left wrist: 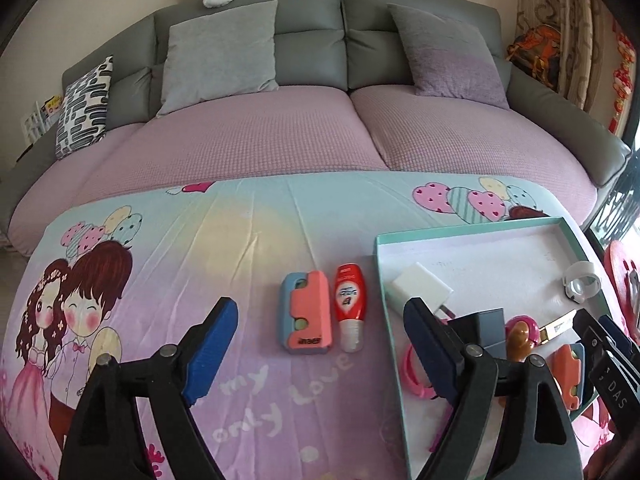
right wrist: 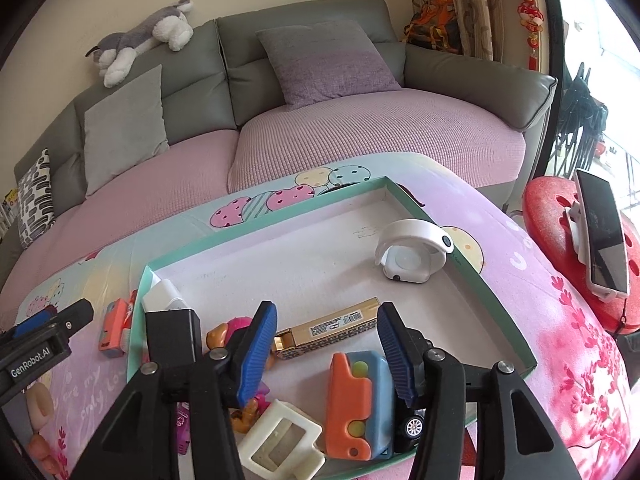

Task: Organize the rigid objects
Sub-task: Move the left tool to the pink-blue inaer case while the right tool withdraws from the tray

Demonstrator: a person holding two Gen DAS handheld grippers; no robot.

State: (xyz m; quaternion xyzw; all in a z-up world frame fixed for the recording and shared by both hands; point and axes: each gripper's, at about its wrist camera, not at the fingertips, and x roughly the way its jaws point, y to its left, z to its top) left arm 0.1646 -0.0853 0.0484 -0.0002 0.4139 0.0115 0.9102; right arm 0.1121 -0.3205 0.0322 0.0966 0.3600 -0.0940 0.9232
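Hiding behind wide empty left jaws, a pink ring [left wrist: 414,376]; toy car [right wrist: 412,426] behind parted right jaws.

A home living room: sofa [left wrist: 312,40], cushions, plush dog [right wrist: 144,38]

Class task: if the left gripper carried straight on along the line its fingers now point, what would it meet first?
Probably the bare printed cloth just ahead of the open left gripper; nothing lies between its fingers. The pink-and-blue case and red tube sit further along, though depth is uncertain.
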